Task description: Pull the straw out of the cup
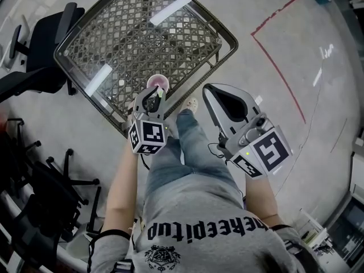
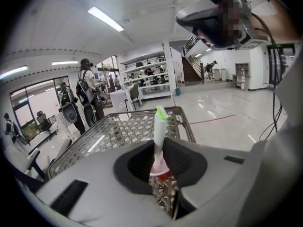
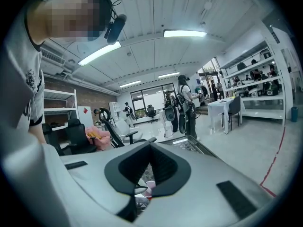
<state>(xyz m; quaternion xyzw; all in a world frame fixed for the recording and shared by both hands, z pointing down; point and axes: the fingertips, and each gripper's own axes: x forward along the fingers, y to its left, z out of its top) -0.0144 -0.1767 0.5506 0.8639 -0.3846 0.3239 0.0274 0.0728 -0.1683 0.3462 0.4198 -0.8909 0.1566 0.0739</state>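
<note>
A pink cup (image 1: pixel 157 82) stands near the front edge of a glass-topped wicker table (image 1: pixel 224 44). In the left gripper view a white-wrapped straw (image 2: pixel 159 136) with a green tip rises upright from the cup (image 2: pixel 160 175). My left gripper (image 1: pixel 153 95) reaches over the cup, and its pads (image 2: pixel 142 162) touch the straw on both sides, so the left gripper (image 2: pixel 159 157) is shut on it. My right gripper (image 1: pixel 219 98) hangs to the right of the table's corner, over the floor. Its jaws meet with nothing between them, and part of the cup (image 3: pixel 150 189) shows below the right gripper (image 3: pixel 147 169).
Black office chairs (image 1: pixel 40 56) and chair bases (image 1: pixel 51 192) stand at the left. A red tape line (image 1: pixel 278 67) crosses the floor at the right. The person's shoe (image 1: pixel 192 104) sits by the table's front corner. People with backpacks (image 2: pixel 87 96) stand beyond the table.
</note>
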